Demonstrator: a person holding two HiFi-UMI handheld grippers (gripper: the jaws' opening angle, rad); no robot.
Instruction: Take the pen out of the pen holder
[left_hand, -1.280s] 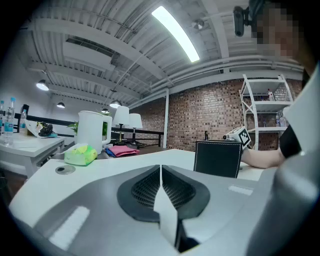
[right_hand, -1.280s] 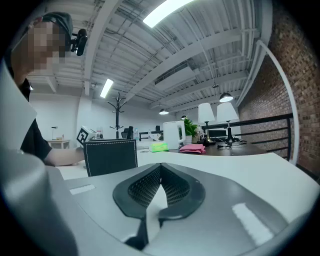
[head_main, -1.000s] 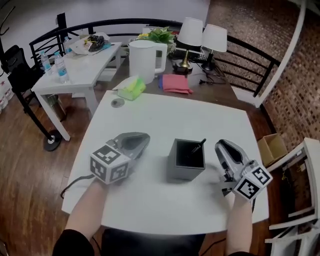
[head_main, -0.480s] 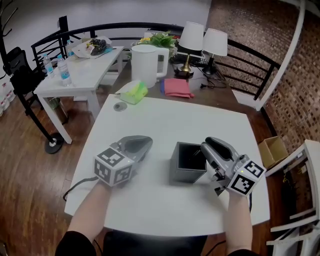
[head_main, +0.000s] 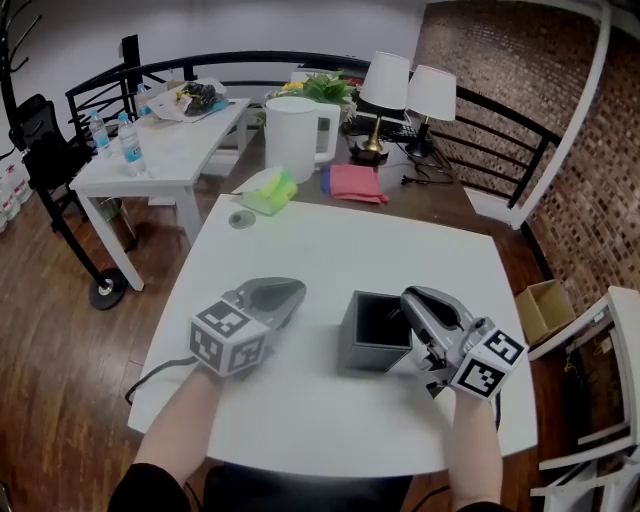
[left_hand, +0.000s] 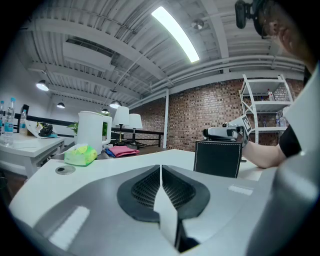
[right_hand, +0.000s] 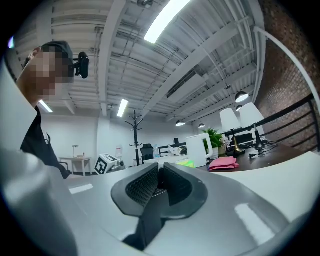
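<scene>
Two grippers work over the white table (head_main: 330, 240) in the head view. My left gripper (head_main: 285, 293) rests to the left of the holder (head_main: 368, 345), well apart from it, parked out of the way. My right gripper (head_main: 412, 300) reaches level across the holder's right rim, tips over the open mouth. That is where the pen leans, though the gripper body hides it from above. The holder stands near the table's near edge. There is bare tabletop all around it, and the clutter lies far off.

From the left gripper view, the jaws are pressed together with nothing between them. The holder stands to the right with the right gripper lying across its top. Nothing stands above it, so there is room to lift straight up.

From the right gripper view, the jaws are closing. A slim dark shaft, which I take for the pen (right_hand: 159, 184), stands in the narrow gap, and the pads seem to meet its sides. The pen's lower part is inside the holder, so I judge a plain upward pull should clear the rim.
</scene>
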